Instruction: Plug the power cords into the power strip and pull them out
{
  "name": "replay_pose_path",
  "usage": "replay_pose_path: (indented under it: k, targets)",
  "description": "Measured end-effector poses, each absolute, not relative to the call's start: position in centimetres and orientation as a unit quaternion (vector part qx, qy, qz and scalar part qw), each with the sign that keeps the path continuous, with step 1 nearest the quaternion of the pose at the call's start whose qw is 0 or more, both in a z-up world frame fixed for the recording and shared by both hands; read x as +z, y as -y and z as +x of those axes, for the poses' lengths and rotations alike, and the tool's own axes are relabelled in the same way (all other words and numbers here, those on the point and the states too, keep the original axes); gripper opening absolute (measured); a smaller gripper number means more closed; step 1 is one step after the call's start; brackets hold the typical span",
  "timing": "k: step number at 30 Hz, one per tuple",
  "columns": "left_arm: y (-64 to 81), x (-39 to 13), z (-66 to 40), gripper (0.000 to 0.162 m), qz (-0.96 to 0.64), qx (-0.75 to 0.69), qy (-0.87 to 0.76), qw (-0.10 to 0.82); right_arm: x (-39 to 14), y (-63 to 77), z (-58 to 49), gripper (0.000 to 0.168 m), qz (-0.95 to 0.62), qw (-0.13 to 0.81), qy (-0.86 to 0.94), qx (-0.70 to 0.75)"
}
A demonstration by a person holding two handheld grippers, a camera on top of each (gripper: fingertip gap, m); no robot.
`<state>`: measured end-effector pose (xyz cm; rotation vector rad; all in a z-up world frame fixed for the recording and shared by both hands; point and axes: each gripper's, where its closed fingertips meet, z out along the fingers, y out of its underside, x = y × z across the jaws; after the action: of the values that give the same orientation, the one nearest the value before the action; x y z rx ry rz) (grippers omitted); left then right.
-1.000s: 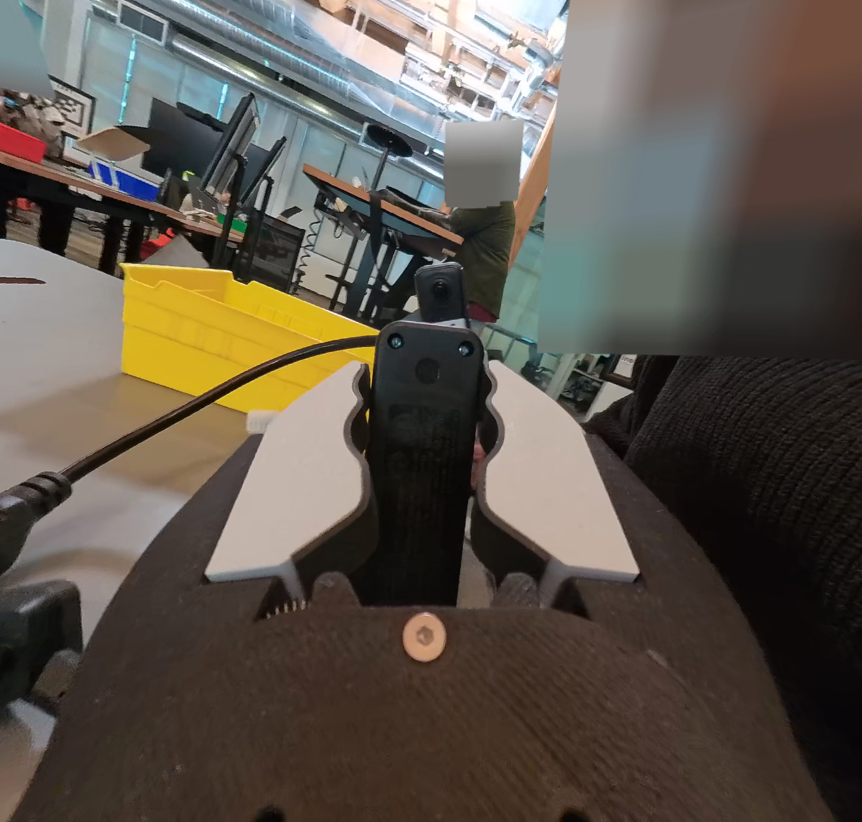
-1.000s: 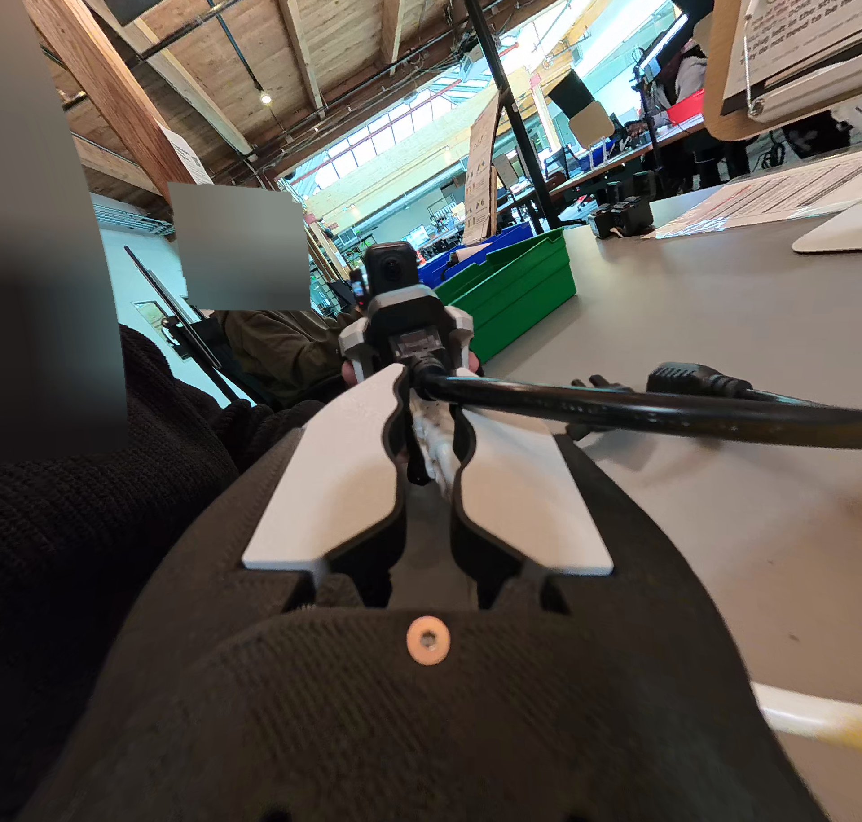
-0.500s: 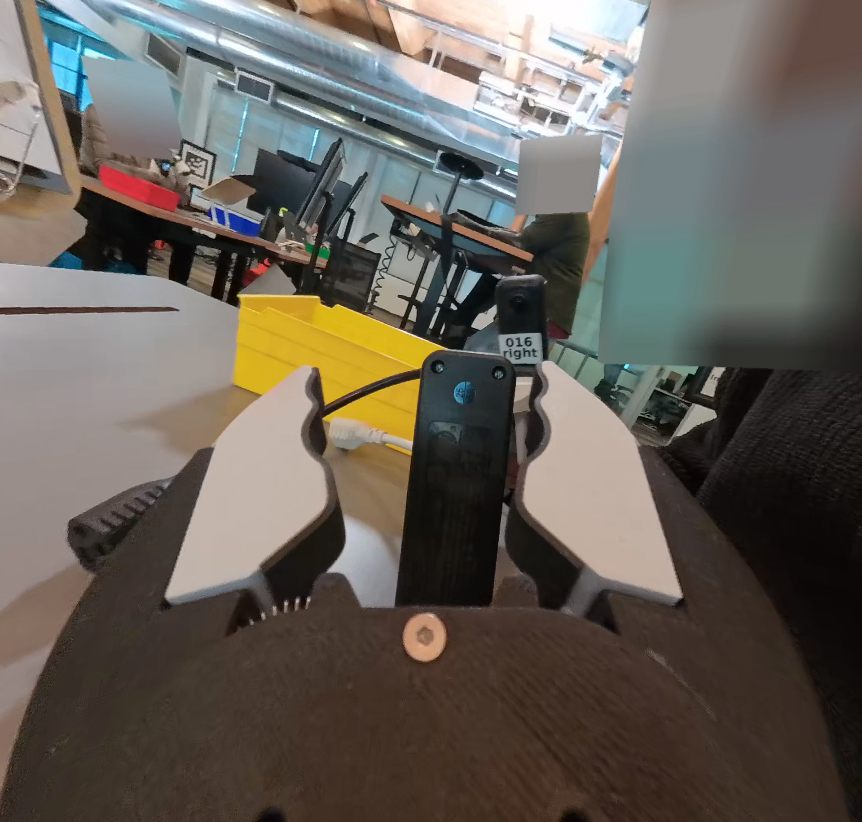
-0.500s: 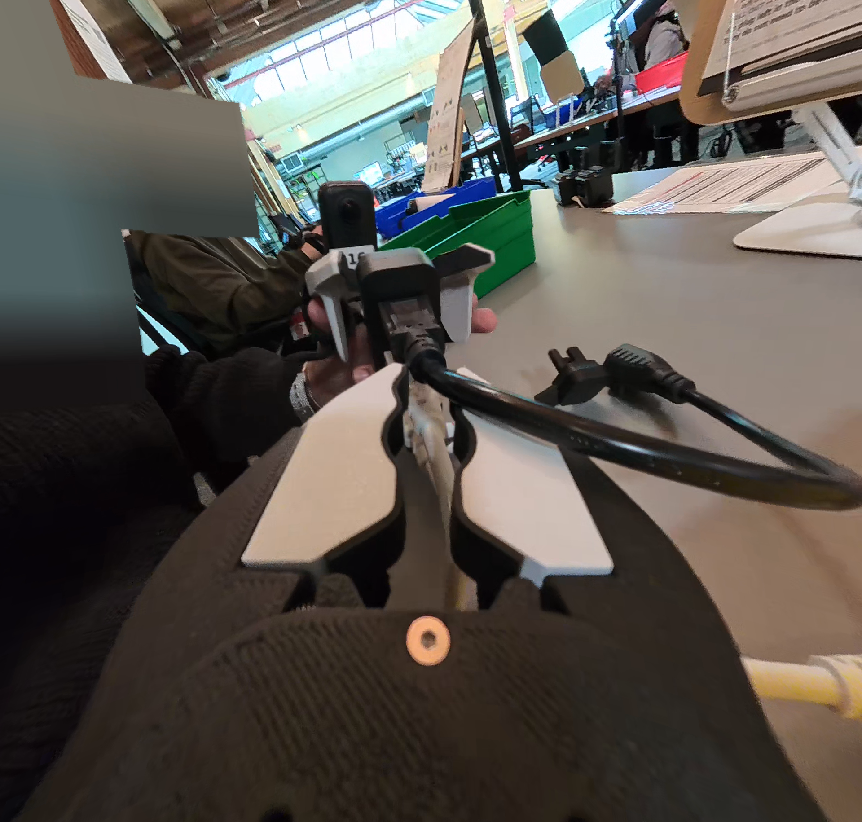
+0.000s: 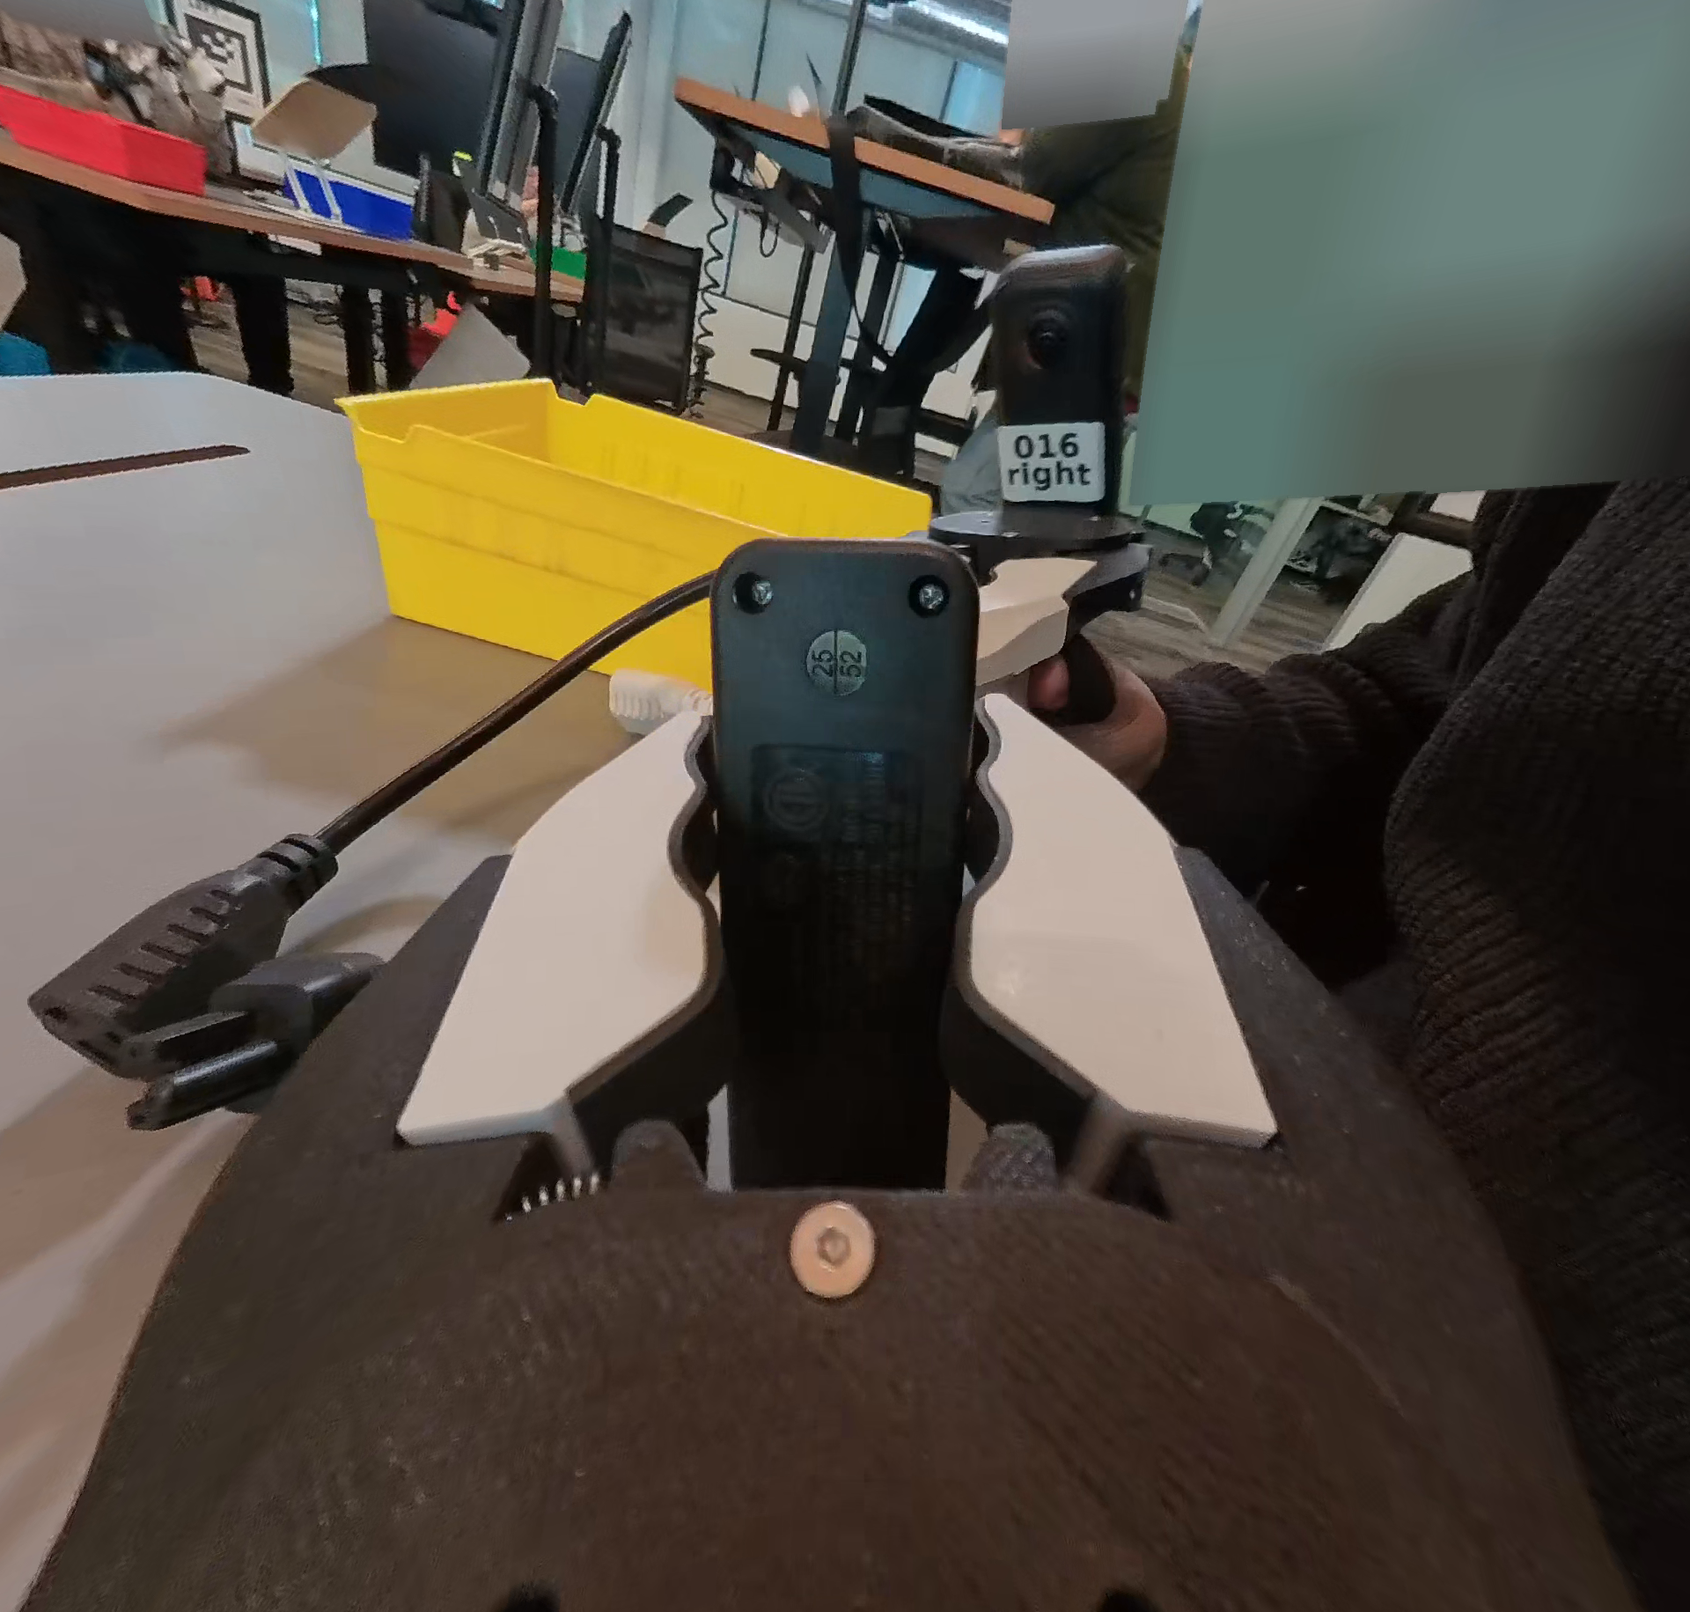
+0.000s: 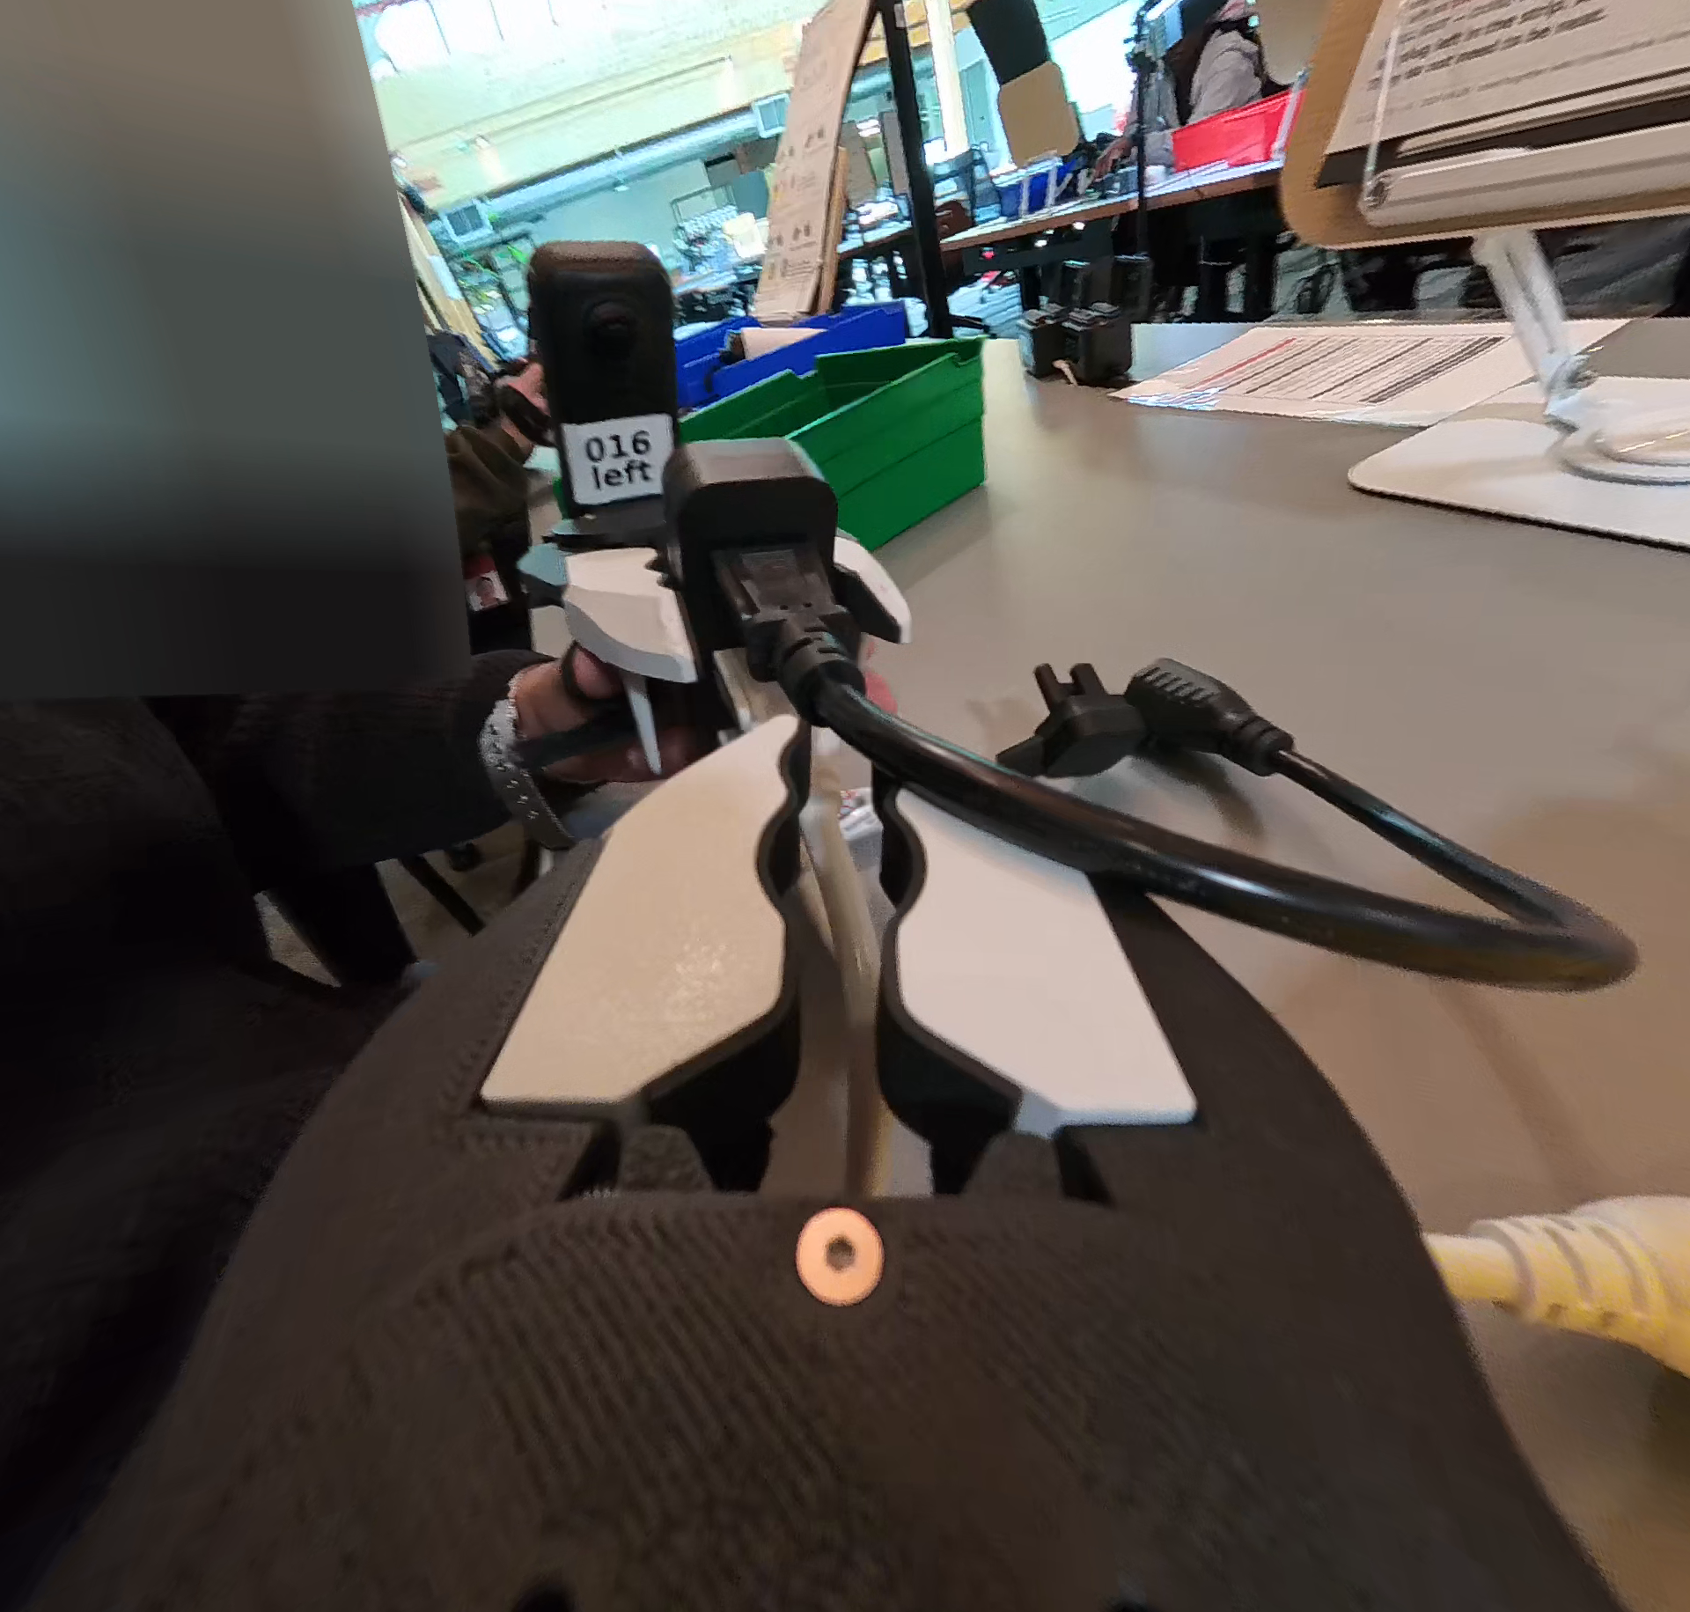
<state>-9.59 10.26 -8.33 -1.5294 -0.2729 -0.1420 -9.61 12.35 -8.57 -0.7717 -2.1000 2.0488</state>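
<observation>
My left gripper (image 5: 841,717) is shut on a black power strip (image 5: 841,882), held off the table with its back towards the camera. A black cord (image 5: 512,727) leaves the strip's far end and runs left to a black plug (image 5: 174,974) lying on the table. My right gripper (image 6: 837,763) is shut on a white cord (image 6: 855,974) that runs between its fingers. In the right wrist view the left gripper (image 6: 750,589) holds the strip (image 6: 750,498) just beyond. The black cord (image 6: 1280,900) loops right, back to the plug (image 6: 1189,717).
A yellow bin (image 5: 585,507) stands on the grey table (image 5: 137,617) behind the strip, and a white plug (image 5: 654,699) lies before it. A green bin (image 6: 878,434), papers and a white document stand (image 6: 1555,461) are farther off. A cream cord (image 6: 1573,1275) lies near right. A person's dark sleeve (image 5: 1509,836) is close.
My left gripper, which had opened around the strip half a second ago, has shut on it again. My right gripper has drawn back from the strip along the white cord. Both views have tilted down.
</observation>
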Motion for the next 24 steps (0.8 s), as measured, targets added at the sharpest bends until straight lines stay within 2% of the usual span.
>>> replay_pose_path:
  k: [4,11,16,20,24]
  targets:
    - [-9.9,-7.8,-10.2,0.053,-0.673,-0.058,0.143,0.723,-8.7,-13.7,-10.7,0.008,-0.267,0.136,0.703,0.646]
    - [-8.4,-8.2,-12.5,0.052,-0.659,-0.061,0.200,0.723,-6.3,-16.1,-11.6,0.010,-0.288,0.172,0.640,0.691]
    - [-9.4,-8.9,-11.2,0.052,-0.696,-0.044,0.160,0.698,-7.3,-14.7,-11.3,0.029,-0.277,0.124,0.658,0.689]
    - [-10.0,-9.6,-10.5,0.052,-0.722,-0.037,0.133,0.678,-8.0,-14.1,-11.1,0.031,-0.251,0.169,0.692,0.656]
    - [-9.9,-9.8,-10.0,0.052,-0.729,-0.050,0.114,0.673,-9.1,-12.8,-10.3,0.037,-0.233,0.123,0.715,0.648]
